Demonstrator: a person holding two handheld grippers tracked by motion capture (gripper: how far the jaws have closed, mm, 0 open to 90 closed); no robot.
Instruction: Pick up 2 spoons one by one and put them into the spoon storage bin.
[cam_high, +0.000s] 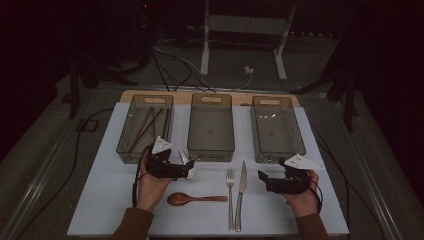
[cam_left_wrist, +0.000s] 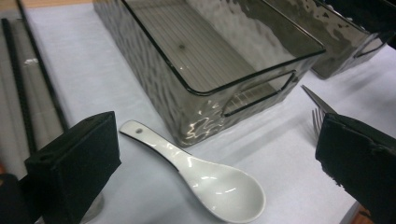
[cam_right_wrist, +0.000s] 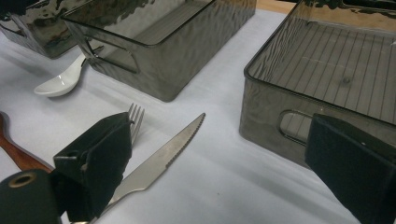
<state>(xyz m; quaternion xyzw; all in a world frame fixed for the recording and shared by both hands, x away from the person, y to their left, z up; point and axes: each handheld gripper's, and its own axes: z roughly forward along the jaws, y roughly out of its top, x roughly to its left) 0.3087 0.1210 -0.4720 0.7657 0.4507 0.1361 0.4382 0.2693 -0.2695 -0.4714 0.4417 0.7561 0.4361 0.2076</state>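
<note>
**Two hand-held grippers poised over cutlery before three sorting bins**

High view: a white desk (cam_high: 100, 190) carries three smoked, transparent plastic bins in a row across the middle of the frame. The left bin (cam_high: 131, 145) holds dark chopsticks (cam_high: 148, 126); the middle bin (cam_high: 192, 131) and the right bin (cam_high: 300, 142) hold no cutlery. In the lower half of the frame lie, from left to right, a brown wooden spoon (cam_high: 192, 199) set crosswise, a steel fork (cam_high: 230, 192) and a steel table knife (cam_high: 241, 195), the last two side by side and pointing toward the bins.

The left gripper (cam_high: 191, 172), held in the person's left hand (cam_high: 150, 185), sits at lower centre-left, just in front of the gap between the left and middle bins. Its target, a white ceramic soup spoon (cam_high: 186, 161), lies at its tip, close to the near wall of the middle bin.

Left gripper view: the jaws stand wide apart at the lower corners of the frame, holding nothing. The white ceramic soup spoon (cam_left_wrist: 210, 179) lies on the desk between them, bowl toward the bottom of the frame, handle toward the bin; whether either jaw touches it cannot be told.

Right gripper view: the right gripper (cam_high: 261, 176), held in the right hand (cam_high: 302, 197), is likewise spread wide and empty. The steel table knife (cam_right_wrist: 159, 161) runs diagonally between its jaws, with the steel fork (cam_right_wrist: 135, 116) partly hidden behind the jaw at the left of the frame.
</note>
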